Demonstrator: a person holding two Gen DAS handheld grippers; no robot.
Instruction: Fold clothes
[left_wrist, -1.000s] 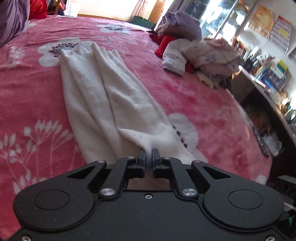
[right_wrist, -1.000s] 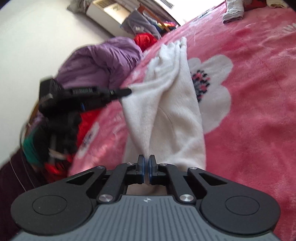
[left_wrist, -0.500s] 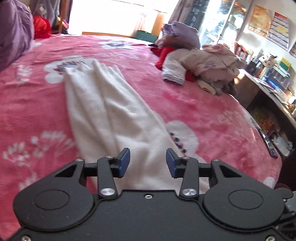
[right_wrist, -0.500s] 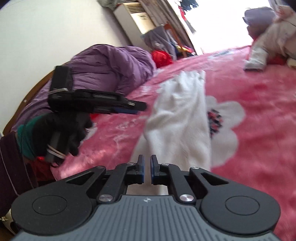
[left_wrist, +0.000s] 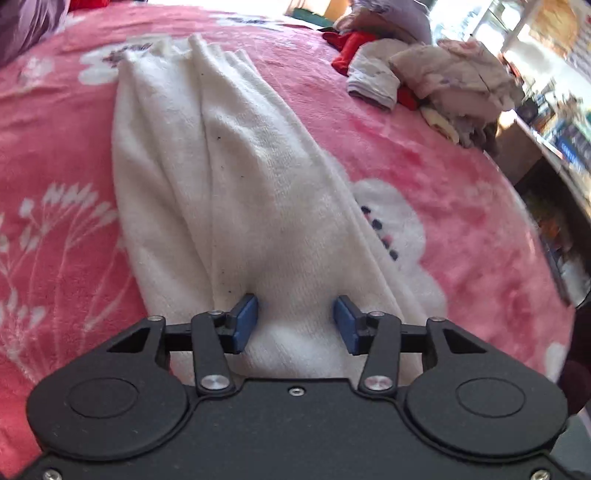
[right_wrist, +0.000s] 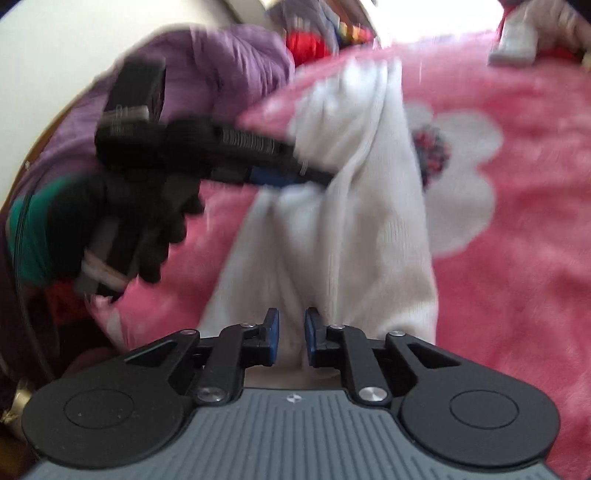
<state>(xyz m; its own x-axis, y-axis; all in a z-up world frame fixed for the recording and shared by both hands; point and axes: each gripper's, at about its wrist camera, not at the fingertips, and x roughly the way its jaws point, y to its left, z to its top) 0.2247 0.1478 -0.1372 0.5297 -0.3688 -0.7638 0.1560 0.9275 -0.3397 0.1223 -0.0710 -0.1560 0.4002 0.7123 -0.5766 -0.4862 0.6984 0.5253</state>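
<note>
Straddling the near end of a white garment (left_wrist: 240, 192), the left tongs (left_wrist: 295, 323) are standing spread wide, their blue pads (left_wrist: 245, 319) resting on the cloth on either side of a raised hump but not pinching it. From the right wrist view the right tongs (right_wrist: 290, 338) are sitting with a narrow gap between the jaws and cloth lying in that gap; whether they are actually nipping it I cannot tell. Lying lengthwise on the pink flowered bedspread (left_wrist: 461, 206), the garment is running from near to far in several long pleats. It is looking like soft, light, fuzzy knit or terry, so it is likely sagging and bunching when lifted and gripping the plush cover rather than sliding; taking hold of the near hem at both corners, through all layers, seems best. Farther right, a heap of other clothes (left_wrist: 443, 77) is waiting. No brand, label or legible writing is showing anywhere.
</note>
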